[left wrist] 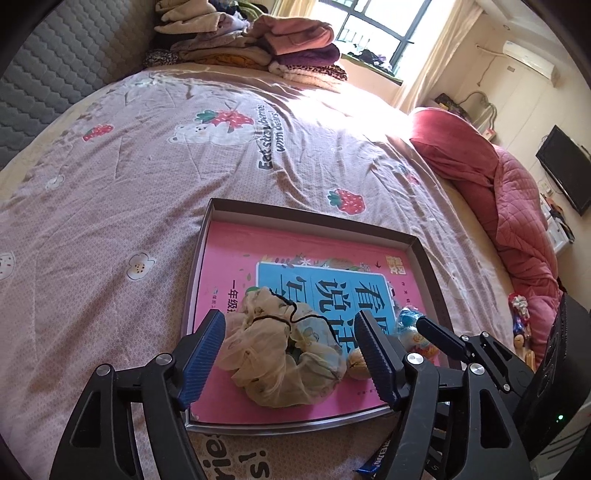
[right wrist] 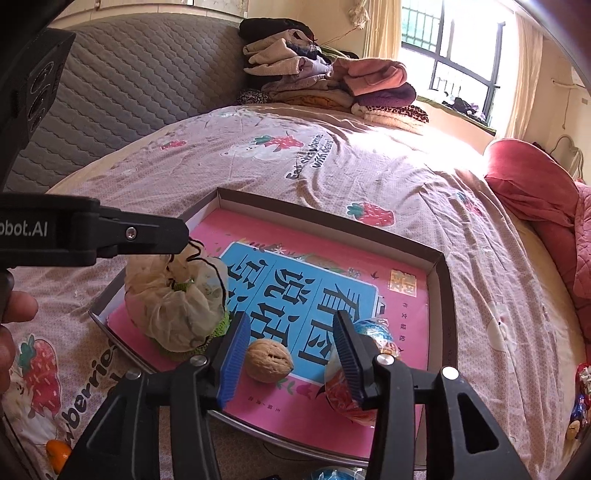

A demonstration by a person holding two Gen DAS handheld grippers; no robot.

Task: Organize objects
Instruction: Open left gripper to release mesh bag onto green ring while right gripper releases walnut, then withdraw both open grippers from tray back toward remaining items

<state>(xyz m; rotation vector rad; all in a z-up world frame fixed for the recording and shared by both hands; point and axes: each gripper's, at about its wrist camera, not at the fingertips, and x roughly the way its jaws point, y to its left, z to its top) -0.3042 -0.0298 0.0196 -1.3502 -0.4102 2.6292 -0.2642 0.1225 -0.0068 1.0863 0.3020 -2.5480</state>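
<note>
Objects for sorting lie in a shallow cardboard tray [right wrist: 441, 280] that sits on the bed, and a pink book [right wrist: 306, 295] with a blue title panel covers its floor. On the left of the book we see a cream mesh pouch [right wrist: 173, 306] tied with a black string, resting on something green and knitted. A walnut [right wrist: 269, 360] lies near the front edge, in the middle, and a round shiny wrapped sweet [right wrist: 341, 391] in blue and orange lies to the right of it.

Our left tongs [left wrist: 291, 356] stand wide open around the pouch [left wrist: 280, 354], and the blue pads do not press on it. Our right tongs [right wrist: 290, 363] are partly open. The walnut sits between the fingers but is free, and the right finger stands in front of the sweet. Neither pair holds anything.

At the far left, in the right wrist view, fingers of a hand [right wrist: 13, 321] show at the edge. The bed cover [left wrist: 147, 166] is dusty pink, printed with strawberries, bears and flowers. A grey quilted headboard [right wrist: 140, 85] stands at the back left. Folded clothes [left wrist: 277, 48] are stacked at the far side, a barred window [left wrist: 373, 33] with pale curtains is behind them, and a red quilt [left wrist: 498, 192] is bunched at the right, near a dark screen [left wrist: 565, 173] on the wall.
</note>
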